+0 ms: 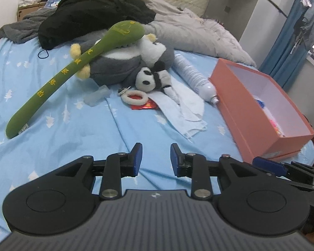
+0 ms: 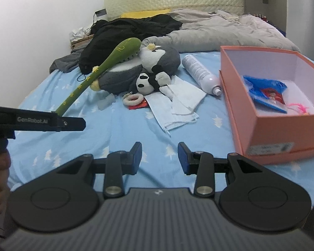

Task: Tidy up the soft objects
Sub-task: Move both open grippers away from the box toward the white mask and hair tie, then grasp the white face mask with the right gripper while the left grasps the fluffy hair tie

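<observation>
A long green plush stick leans on a grey and white plush penguin in the middle of the blue bed sheet. A small panda plush lies in front of it, next to a white fluffy ring and white cloths. My left gripper hangs open over bare sheet, short of the toys. My right gripper is open too, holding nothing, left of the orange box.
The orange box holds a blue packet and a pink item. A white spray bottle lies beside it. Black clothes, a grey duvet and a headboard fill the far bed. A hand holds the left gripper's body.
</observation>
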